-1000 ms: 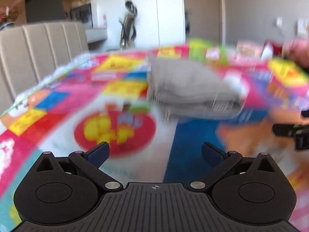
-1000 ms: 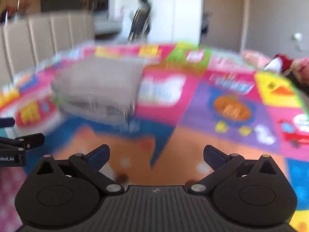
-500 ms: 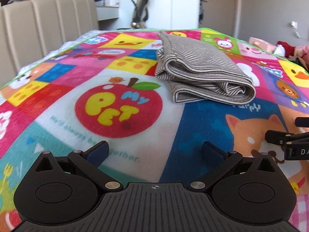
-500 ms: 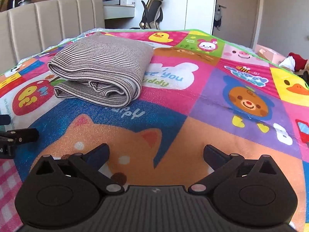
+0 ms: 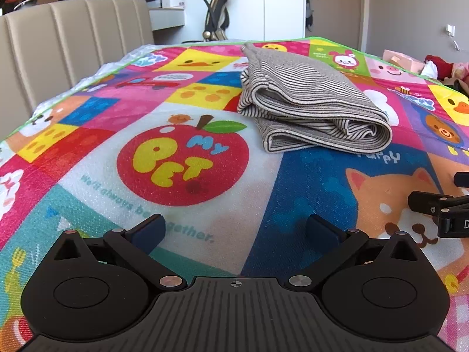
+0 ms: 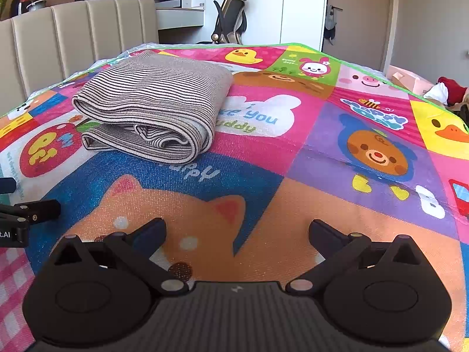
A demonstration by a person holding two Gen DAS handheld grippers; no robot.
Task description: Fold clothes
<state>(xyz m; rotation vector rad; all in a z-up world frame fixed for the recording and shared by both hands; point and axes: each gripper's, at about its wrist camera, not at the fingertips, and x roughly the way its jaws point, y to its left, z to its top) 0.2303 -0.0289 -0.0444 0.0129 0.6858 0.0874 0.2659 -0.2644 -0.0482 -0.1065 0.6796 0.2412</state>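
Both grippers — left (image 5: 234,230) and right (image 6: 237,231) — hung spread and empty, short of the folded striped garment (image 6: 152,111); careless nudging could undo its loose front layers.

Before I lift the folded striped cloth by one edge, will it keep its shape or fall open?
The striped cloth is probably floppy: its layers sag and curl at the open end. Lifted by one edge it would likely unfold. It looks soft and unlikely to roll on the mat.
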